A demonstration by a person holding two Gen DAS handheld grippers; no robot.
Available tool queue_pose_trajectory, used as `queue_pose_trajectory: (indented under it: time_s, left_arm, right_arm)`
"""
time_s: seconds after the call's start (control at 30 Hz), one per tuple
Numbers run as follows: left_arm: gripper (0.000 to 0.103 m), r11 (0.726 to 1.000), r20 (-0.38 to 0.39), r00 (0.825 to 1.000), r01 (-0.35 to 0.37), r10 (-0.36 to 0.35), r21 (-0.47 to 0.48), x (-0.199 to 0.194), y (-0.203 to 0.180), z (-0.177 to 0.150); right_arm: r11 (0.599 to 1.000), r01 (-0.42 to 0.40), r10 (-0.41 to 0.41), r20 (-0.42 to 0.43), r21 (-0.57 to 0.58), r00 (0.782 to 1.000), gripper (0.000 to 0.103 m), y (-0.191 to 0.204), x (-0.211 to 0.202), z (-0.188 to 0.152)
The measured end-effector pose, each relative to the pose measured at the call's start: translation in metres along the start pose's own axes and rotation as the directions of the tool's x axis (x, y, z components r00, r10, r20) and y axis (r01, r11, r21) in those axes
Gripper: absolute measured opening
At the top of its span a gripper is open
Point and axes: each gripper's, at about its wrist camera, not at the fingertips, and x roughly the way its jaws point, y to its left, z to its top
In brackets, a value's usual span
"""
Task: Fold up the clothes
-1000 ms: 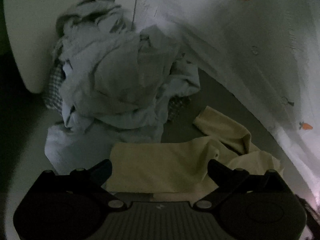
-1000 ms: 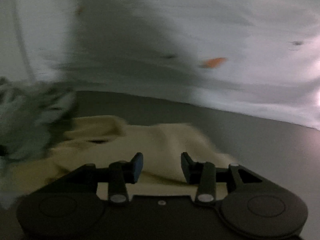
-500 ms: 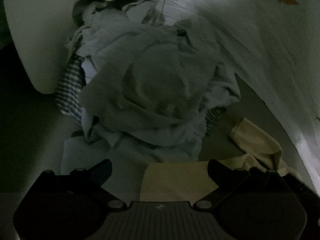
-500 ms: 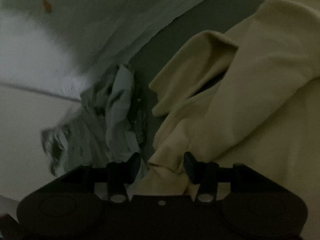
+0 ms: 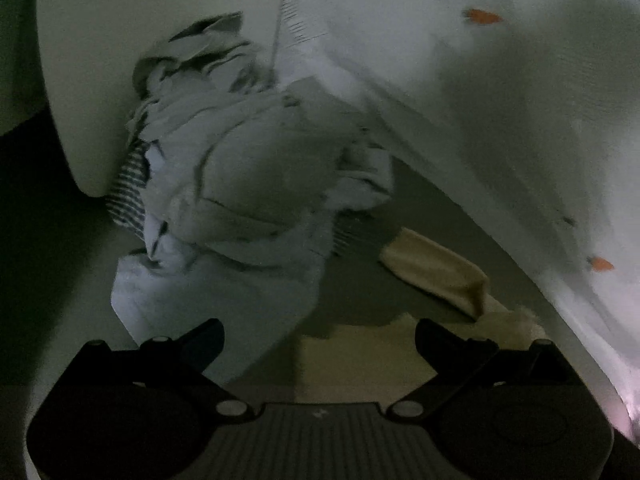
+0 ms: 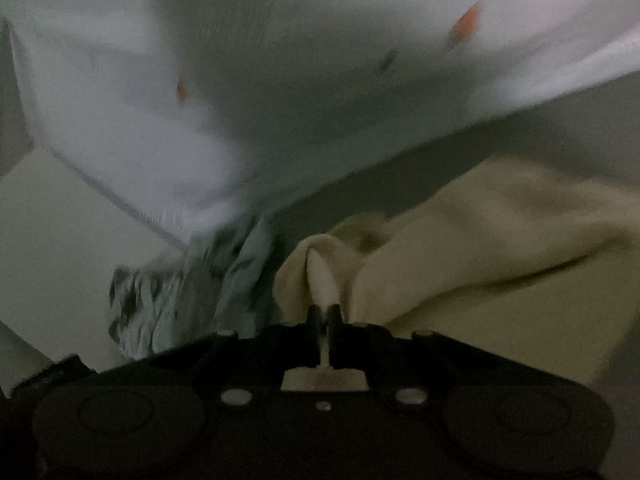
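A pale yellow garment (image 6: 500,248) lies crumpled on the grey surface. My right gripper (image 6: 323,314) is shut on a bunched fold of it, the cloth pinched between the two black fingers. In the left wrist view the same yellow garment (image 5: 436,276) shows at lower right, one flap sticking out and the rest running under the gripper. My left gripper (image 5: 318,340) hangs above the surface with its jaws wide open and nothing between them. A heap of grey-blue and striped clothes (image 5: 248,176) lies ahead of it.
A white sheet with small orange prints (image 5: 500,100) rises along the right side and the back, also filling the top of the right wrist view as the sheet (image 6: 300,80). A pale rounded panel (image 5: 80,80) stands at the left behind the heap. The scene is dim.
My right gripper closed on a fold of the yellow garment and rolled back toward level. My left gripper pulled back from the clothes heap and rose a little, still open.
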Motion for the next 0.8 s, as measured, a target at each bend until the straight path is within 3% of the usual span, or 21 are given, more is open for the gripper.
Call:
queue_pose_trajectory:
  time_s: [0.1, 0.17, 0.27, 0.33, 0.43, 0.47, 0.53, 0.6, 0.67, 0.8]
  left_arm:
    - [0.101, 1.000, 0.014, 1.000, 0.026, -0.026, 0.013, -0.021, -0.019, -0.027]
    - [0.101, 0.999, 0.013, 0.999, 0.043, -0.043, 0.021, -0.030, -0.030, -0.045]
    - [0.100, 0.998, -0.002, 0.998, 0.058, -0.058, 0.034, -0.037, -0.045, -0.072]
    - [0.100, 0.997, -0.019, 0.998, 0.065, -0.065, 0.036, -0.039, -0.053, -0.086]
    - [0.100, 0.996, -0.034, 0.996, 0.082, -0.080, 0.047, -0.040, -0.061, -0.098]
    - [0.100, 0.995, -0.034, 0.996, 0.082, -0.080, 0.058, -0.040, -0.063, -0.099]
    - [0.100, 0.993, -0.030, 0.997, 0.072, -0.070, 0.089, -0.039, -0.070, -0.099]
    - [0.099, 0.991, -0.034, 0.997, 0.068, -0.064, 0.116, -0.032, -0.078, -0.095]
    - [0.097, 0.986, -0.042, 0.997, 0.075, -0.069, 0.148, -0.022, -0.089, -0.088]
    - [0.096, 0.961, -0.096, 0.988, 0.143, -0.123, 0.235, 0.006, -0.126, -0.072]
  right_arm:
    - [0.996, 0.091, -0.091, 0.132, 0.002, 0.987, 0.003, -0.049, -0.095, 0.029]
    - [0.973, 0.228, -0.215, 0.236, -0.028, 0.947, 0.003, -0.088, -0.166, 0.054]
    - [0.908, 0.418, -0.394, 0.350, 0.007, 0.850, 0.003, -0.149, -0.249, 0.084]
    - [0.822, 0.568, -0.536, 0.385, 0.037, 0.751, 0.003, -0.185, -0.284, 0.096]
    - [0.695, 0.717, -0.686, 0.349, 0.055, 0.639, 0.005, -0.215, -0.299, 0.099]
    - [0.686, 0.724, -0.701, 0.328, 0.068, 0.634, 0.006, -0.219, -0.297, 0.096]
    - [0.678, 0.731, -0.716, 0.302, 0.082, 0.630, 0.018, -0.217, -0.286, 0.086]
    - [0.694, 0.717, -0.701, 0.293, 0.069, 0.650, 0.027, -0.211, -0.271, 0.076]
    - [0.721, 0.691, -0.676, 0.277, 0.057, 0.682, 0.032, -0.206, -0.253, 0.075]
    - [0.803, 0.596, -0.581, 0.205, -0.011, 0.788, 0.040, -0.204, -0.210, 0.083]
